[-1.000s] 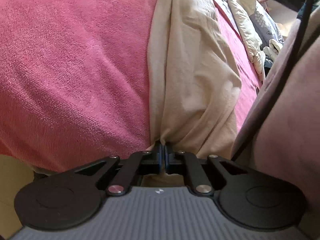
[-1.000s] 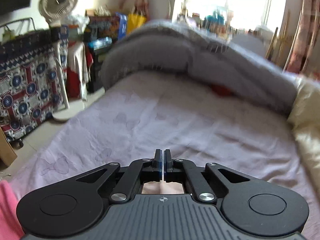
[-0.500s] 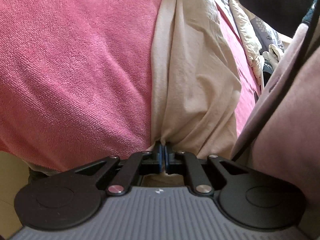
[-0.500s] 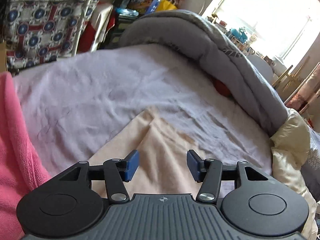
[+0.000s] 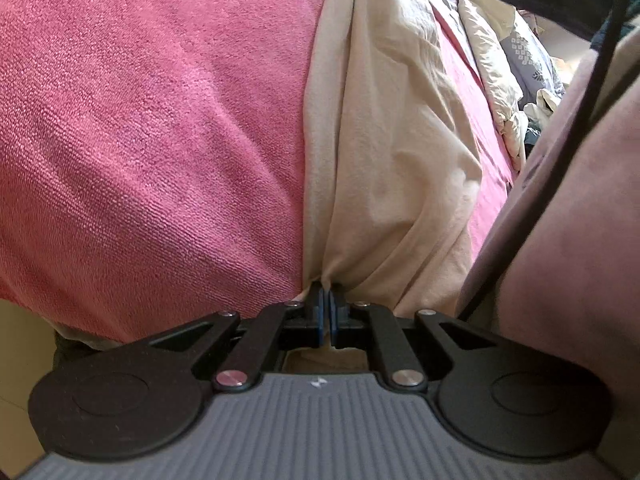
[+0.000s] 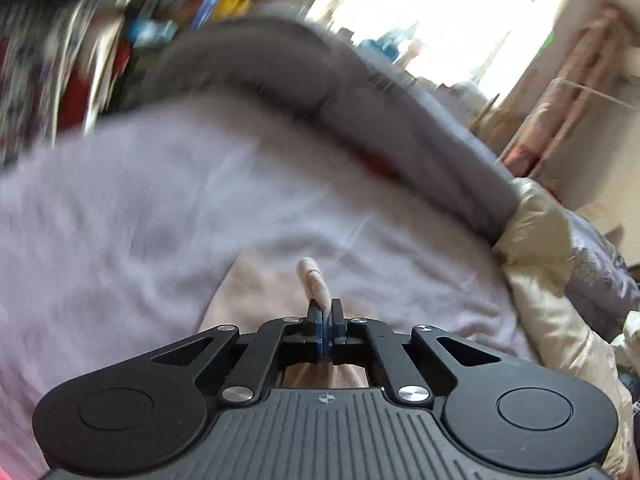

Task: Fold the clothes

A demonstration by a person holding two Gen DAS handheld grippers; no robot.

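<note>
The left gripper (image 5: pixel 325 300) is clenched on a gathered edge of the beige garment (image 5: pixel 392 152), whose cloth runs away from the jaws in long pleats. The right gripper (image 6: pixel 325 312) is likewise clenched on a small tab of the same beige cloth (image 6: pixel 316 280), which stands up between its pads; this view is motion-blurred.

Progress, as judged: both ends are pinched and the garment lies bunched lengthwise, not as a flat, squared stack, so the fold appears incomplete. Whether a fold is being carried over or the cloth is being drawn taut for smoothing cannot be settled.

Relative to the garment: a pink towel (image 5: pixel 152 120) lies under it and to its left in the left-wrist view; a pale lilac sheet (image 6: pixel 160 200) spreads beyond it, offering broad open room. A grey rolled duvet (image 6: pixel 320 92) bounds the far side of the sheet, and a cream quilt (image 6: pixel 532 232) crowds the right. A black cable (image 5: pixel 576 120) crosses near the right edge.
</note>
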